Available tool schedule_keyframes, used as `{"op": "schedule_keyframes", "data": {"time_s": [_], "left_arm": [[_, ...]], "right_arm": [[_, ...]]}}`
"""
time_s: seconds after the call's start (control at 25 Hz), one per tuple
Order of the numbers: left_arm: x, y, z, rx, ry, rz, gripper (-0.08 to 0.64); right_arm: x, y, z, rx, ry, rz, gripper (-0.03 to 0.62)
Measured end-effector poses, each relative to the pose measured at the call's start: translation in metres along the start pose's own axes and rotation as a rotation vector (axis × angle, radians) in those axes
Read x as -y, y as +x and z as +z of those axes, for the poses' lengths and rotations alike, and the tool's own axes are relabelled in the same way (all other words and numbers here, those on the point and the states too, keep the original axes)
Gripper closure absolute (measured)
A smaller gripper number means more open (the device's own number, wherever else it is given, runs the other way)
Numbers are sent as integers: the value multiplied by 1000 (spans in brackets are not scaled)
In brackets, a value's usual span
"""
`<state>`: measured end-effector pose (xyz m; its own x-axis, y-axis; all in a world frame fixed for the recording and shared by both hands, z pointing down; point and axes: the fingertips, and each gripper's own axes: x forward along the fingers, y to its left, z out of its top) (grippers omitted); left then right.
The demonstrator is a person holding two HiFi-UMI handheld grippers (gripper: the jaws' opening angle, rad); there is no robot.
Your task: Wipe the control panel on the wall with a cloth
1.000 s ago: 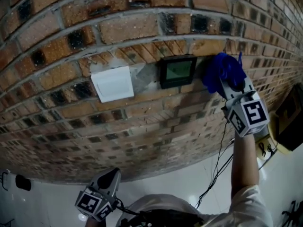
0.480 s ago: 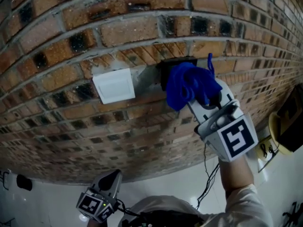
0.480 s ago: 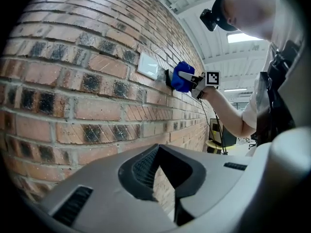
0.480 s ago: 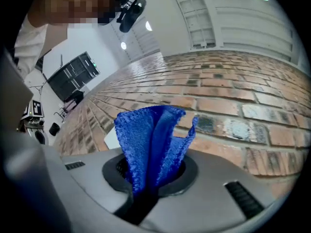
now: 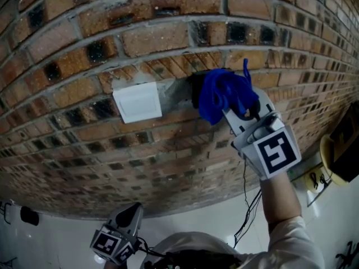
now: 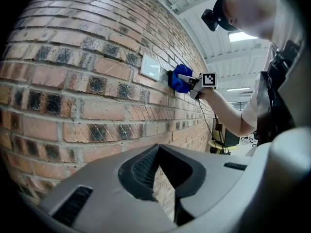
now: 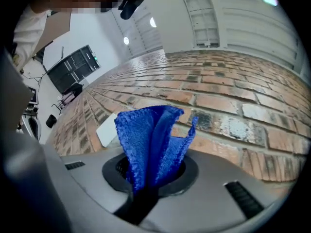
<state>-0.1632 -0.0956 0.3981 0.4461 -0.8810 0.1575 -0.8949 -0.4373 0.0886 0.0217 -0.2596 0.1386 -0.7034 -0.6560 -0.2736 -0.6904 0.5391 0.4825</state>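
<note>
A bunched blue cloth (image 5: 223, 96) presses against the brick wall over the black control panel (image 5: 193, 88); only the panel's left edge shows. My right gripper (image 5: 240, 110) is shut on the cloth, which sticks up from between its jaws in the right gripper view as blue cloth (image 7: 153, 140) above the right gripper (image 7: 149, 181). Low down, near the person's body, my left gripper (image 5: 133, 213) hangs away from the wall. In its own view the left gripper (image 6: 163, 174) holds nothing, its jaws together, and the cloth (image 6: 179, 81) shows far off.
A white square wall plate (image 5: 137, 101) sits just left of the panel, with a grey mortar patch (image 5: 171, 93) between them. Black cables (image 5: 247, 206) hang below the right arm. A yellowish object (image 5: 336, 157) stands at the right edge above the white floor.
My right gripper carried the cloth leftward from beside the panel onto it, hiding the screen. In the last half second it shifted only slightly. The left gripper stayed put.
</note>
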Motion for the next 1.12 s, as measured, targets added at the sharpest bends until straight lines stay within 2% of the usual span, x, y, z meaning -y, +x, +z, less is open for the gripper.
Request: {"op": "schedule_keyframes", "data": {"time_s": [0.24, 0.36, 0.48, 0.6, 0.72, 0.84, 1.0, 1.12], "left_arm": [[8, 9, 1, -2, 7, -26, 557], [10, 12, 0, -7, 7, -34, 557], [13, 13, -1, -8, 9, -43, 557], [11, 10, 0, -7, 9, -41, 557], [6, 5, -2, -10, 3, -28, 557], [2, 0, -4, -12, 4, -20, 557], [-1, -8, -4, -7, 9, -5, 557], [-3, -14, -3, -2, 7, 6, 557]], "right_arm": [[62, -33, -23, -39, -78, -119, 503], [88, -44, -41, -78, -55, -180, 503], [99, -45, -52, -91, -28, -196, 503], [92, -47, -42, -77, -28, -199, 503], [60, -43, -14, -19, -53, -151, 503], [16, -25, 6, 23, -50, -54, 503], [-31, 7, 11, 27, -51, 62, 503], [-45, 24, 10, 28, -31, 88, 503]]}}
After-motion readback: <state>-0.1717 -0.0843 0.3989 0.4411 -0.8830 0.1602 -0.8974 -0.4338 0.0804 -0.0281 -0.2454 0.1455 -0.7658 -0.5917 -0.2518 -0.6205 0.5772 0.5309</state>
